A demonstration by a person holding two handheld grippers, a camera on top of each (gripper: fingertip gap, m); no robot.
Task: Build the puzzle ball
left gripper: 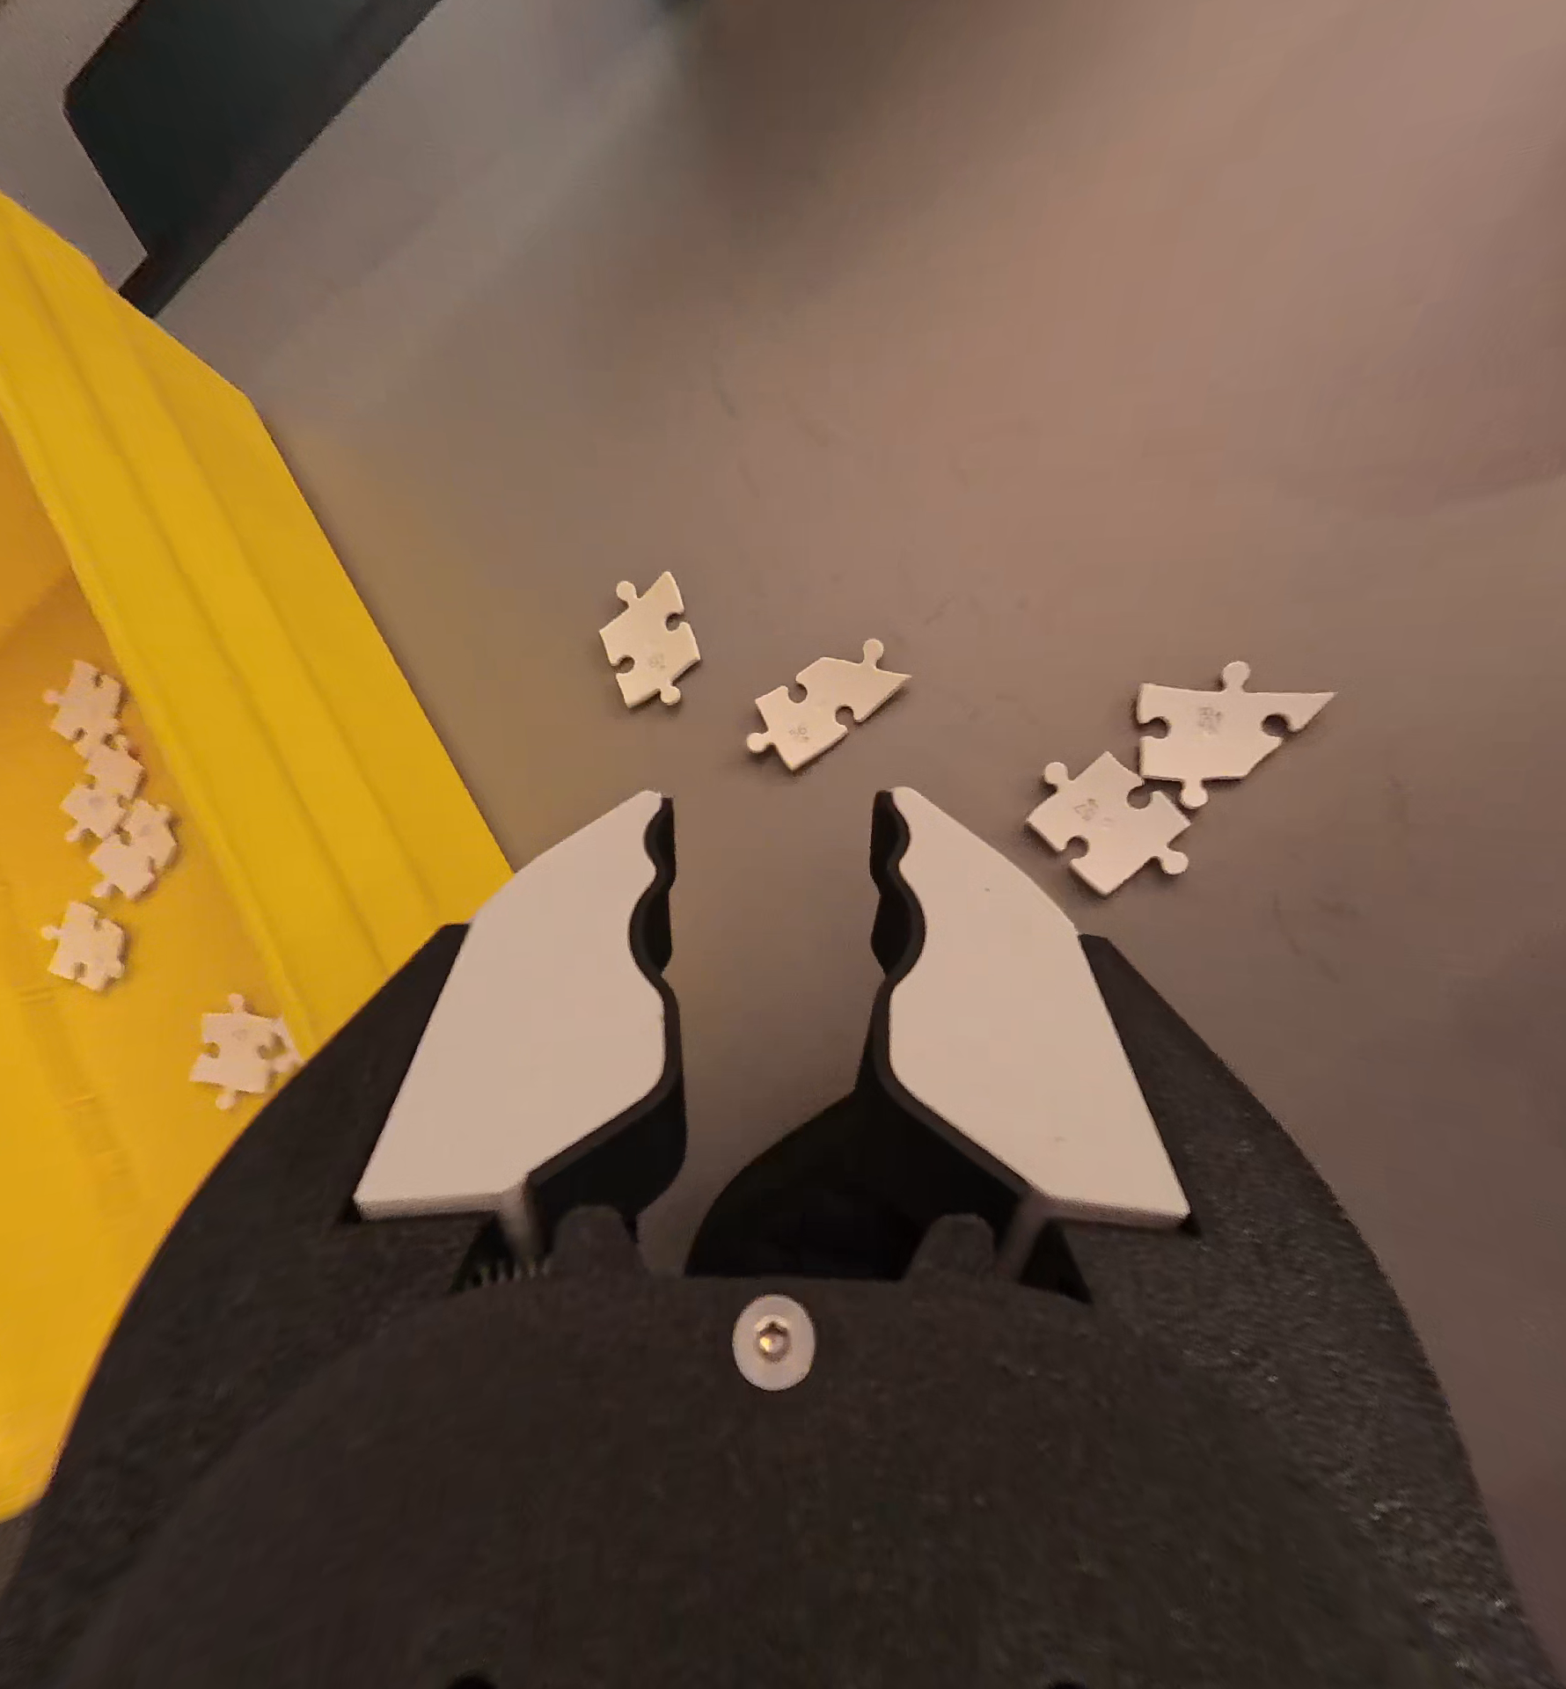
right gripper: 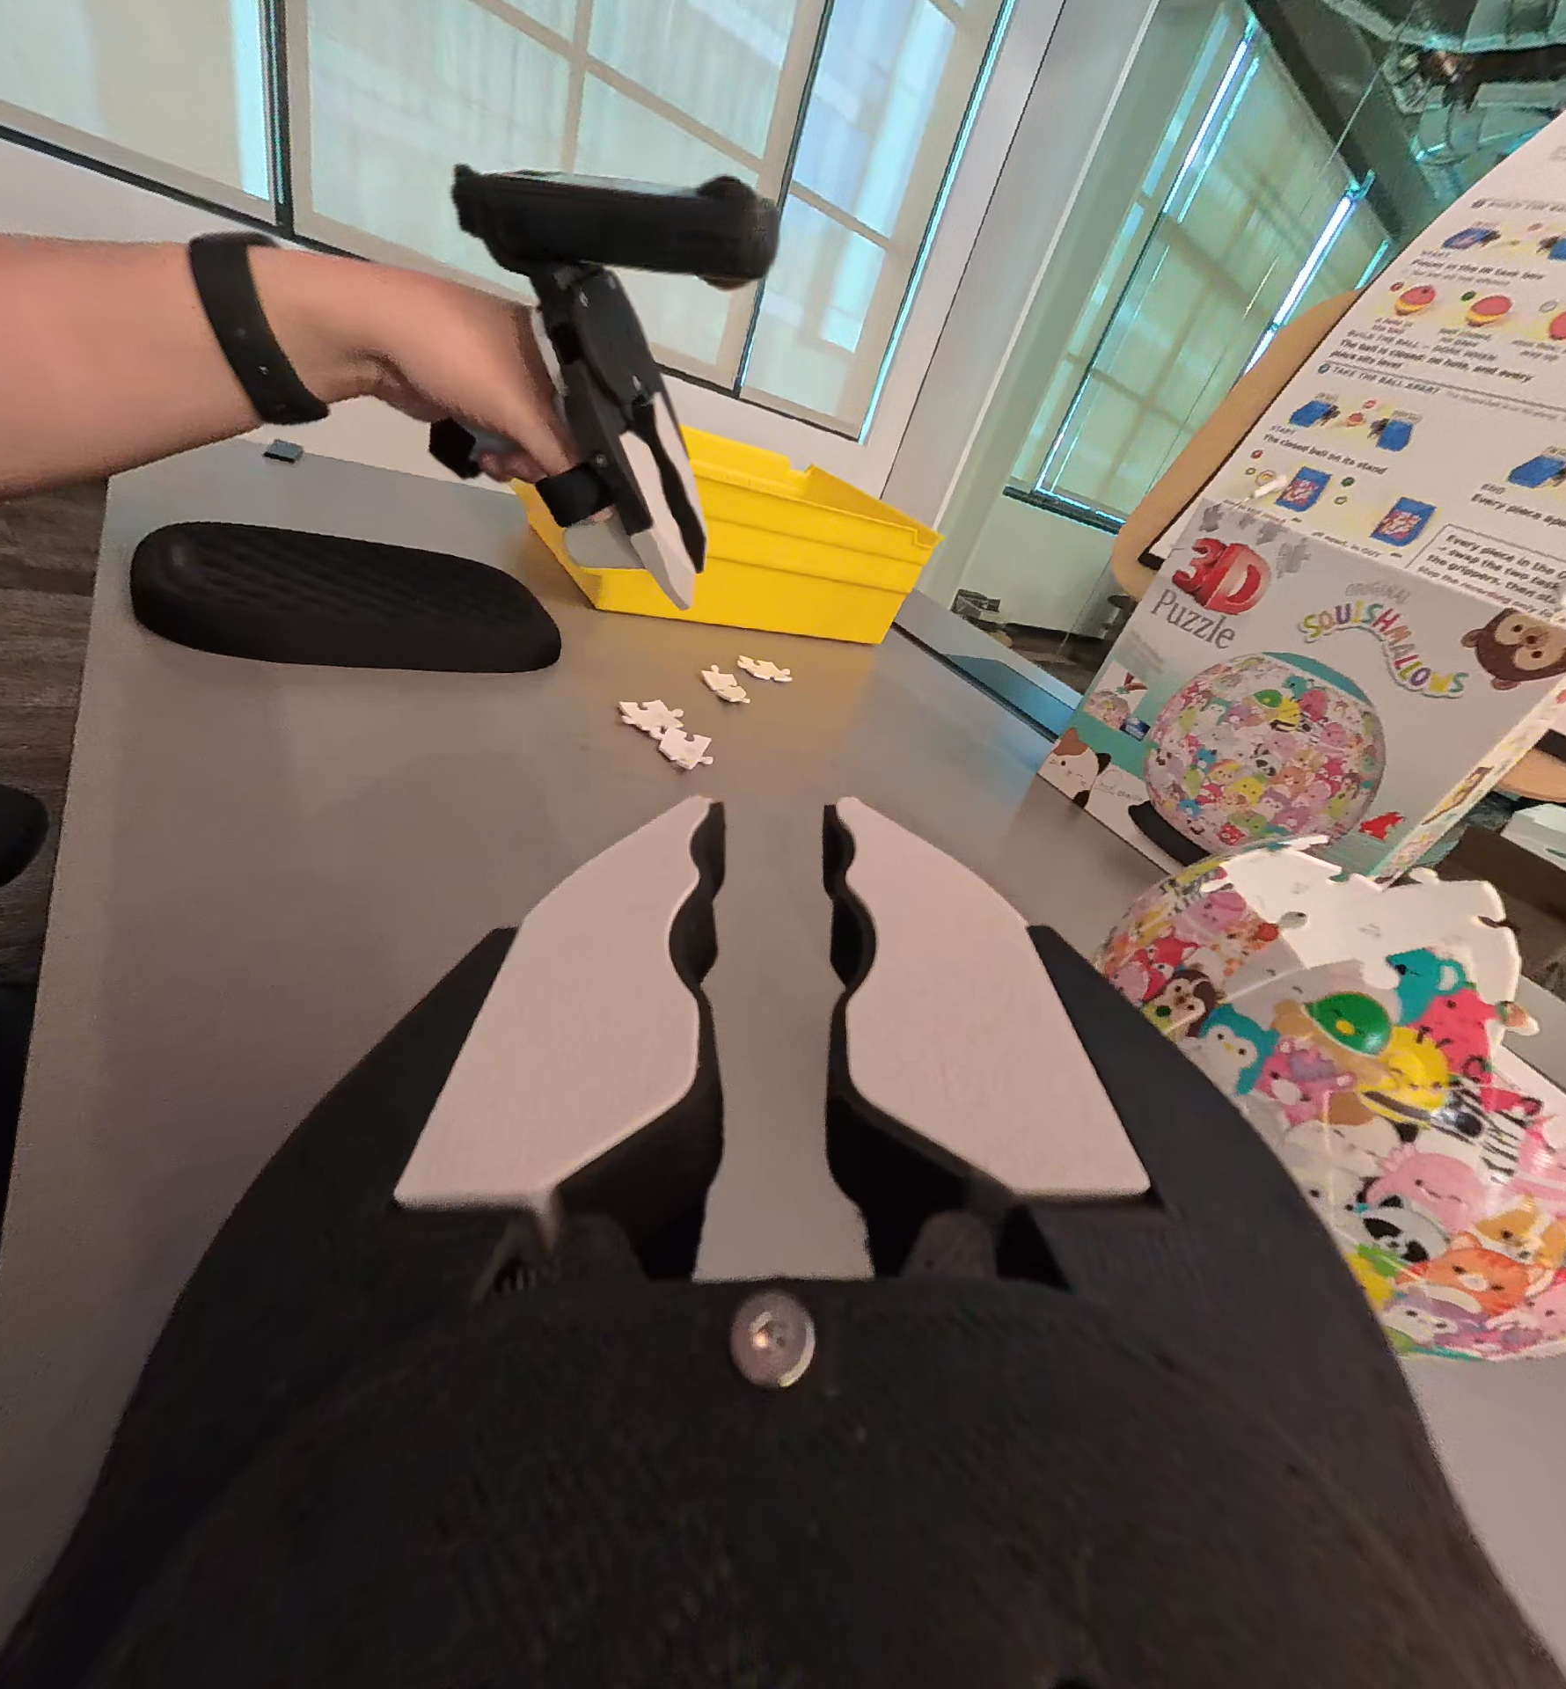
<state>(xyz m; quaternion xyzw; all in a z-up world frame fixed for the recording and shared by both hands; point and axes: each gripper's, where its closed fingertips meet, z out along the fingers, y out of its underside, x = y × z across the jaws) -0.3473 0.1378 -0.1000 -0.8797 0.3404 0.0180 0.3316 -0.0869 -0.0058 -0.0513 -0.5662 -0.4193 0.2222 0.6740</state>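
Presently, grey counter (right gripper: 304, 868) carries a yellow bin (right gripper: 761, 557) at 12 o'clock, the half-built puzzle ball (right gripper: 1364, 1097) at 3 o'clock. Four loose pieces (left gripper: 1099, 823) lie ahead. My left claw (left gripper: 770, 804) and right claw (right gripper: 770, 809) gape, empty.

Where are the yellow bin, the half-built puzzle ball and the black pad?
yellow bin (right gripper: 761, 585): right wrist view, its front wall.
half-built puzzle ball (right gripper: 1364, 1097): right wrist view, its printed outer shell.
black pad (right gripper: 331, 594): right wrist view, its ribbed top.
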